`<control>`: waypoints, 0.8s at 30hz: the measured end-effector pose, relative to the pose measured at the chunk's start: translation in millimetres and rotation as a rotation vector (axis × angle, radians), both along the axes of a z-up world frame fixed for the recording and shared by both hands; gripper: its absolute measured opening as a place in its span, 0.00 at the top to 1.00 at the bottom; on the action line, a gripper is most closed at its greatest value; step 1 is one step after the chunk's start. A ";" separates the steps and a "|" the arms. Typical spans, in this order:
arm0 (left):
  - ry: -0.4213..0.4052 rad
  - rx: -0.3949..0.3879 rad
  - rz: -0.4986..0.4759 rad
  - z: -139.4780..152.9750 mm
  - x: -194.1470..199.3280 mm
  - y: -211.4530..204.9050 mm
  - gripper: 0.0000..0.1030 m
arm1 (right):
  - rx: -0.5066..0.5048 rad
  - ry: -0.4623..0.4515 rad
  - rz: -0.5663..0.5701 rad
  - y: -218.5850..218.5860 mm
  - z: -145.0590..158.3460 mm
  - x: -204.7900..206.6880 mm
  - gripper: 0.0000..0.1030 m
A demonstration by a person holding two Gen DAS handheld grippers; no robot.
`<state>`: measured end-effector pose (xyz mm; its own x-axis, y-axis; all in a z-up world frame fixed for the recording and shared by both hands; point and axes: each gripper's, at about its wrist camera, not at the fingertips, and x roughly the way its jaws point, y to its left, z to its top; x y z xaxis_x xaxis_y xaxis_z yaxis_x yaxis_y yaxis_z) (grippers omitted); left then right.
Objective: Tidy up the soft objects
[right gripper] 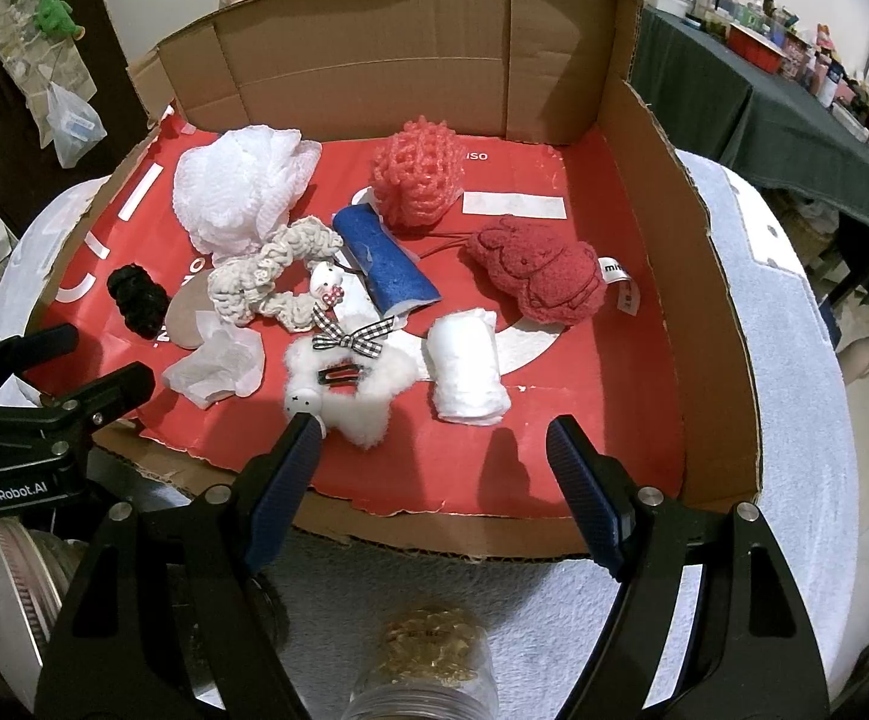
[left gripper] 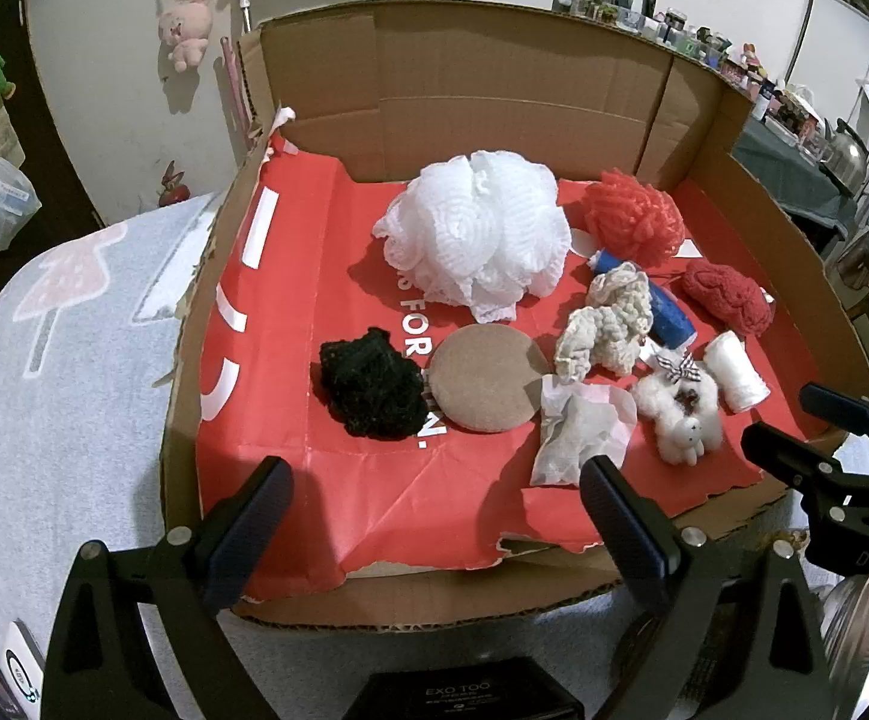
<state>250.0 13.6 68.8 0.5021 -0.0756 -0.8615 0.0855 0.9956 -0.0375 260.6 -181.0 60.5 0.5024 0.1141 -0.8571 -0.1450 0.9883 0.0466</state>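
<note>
Soft things lie on red paper in a shallow cardboard box (left gripper: 494, 90) (right gripper: 698, 276): a white mesh pouf (left gripper: 476, 234) (right gripper: 236, 192), a coral knitted ball (left gripper: 635, 216) (right gripper: 416, 177), a dark red plush (left gripper: 728, 297) (right gripper: 539, 279), a blue foam roll (right gripper: 383, 267), a cream scrunchie (left gripper: 605, 324) (right gripper: 266, 282), a black scrunchie (left gripper: 368, 387) (right gripper: 137, 297), a tan round pad (left gripper: 485, 384), a white fluffy clip (left gripper: 683, 417) (right gripper: 350, 387) and a white wad (left gripper: 734, 369) (right gripper: 467, 372). My left gripper (left gripper: 434, 513) and right gripper (right gripper: 434, 480) hover open at the box's near edge, holding nothing.
The box rests on a pale towel-covered surface (left gripper: 74, 324) (right gripper: 794, 390). A crumpled white paper (left gripper: 581, 432) (right gripper: 215, 369) lies near the front. A jar of golden bits (right gripper: 428, 660) stands below my right gripper. A cluttered dark-green table (right gripper: 794, 96) is at the right.
</note>
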 end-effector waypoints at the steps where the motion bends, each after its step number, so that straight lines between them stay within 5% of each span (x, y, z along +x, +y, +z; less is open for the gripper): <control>1: 0.000 0.000 -0.001 0.0 0.1 0.0 0.05 | 0.000 0.000 0.000 0.0 0.0 0.0 0.25; 24: -0.010 0.006 -0.008 0.1 -0.7 -1.3 0.05 | 0.001 0.000 0.002 0.0 -0.2 -0.1 0.25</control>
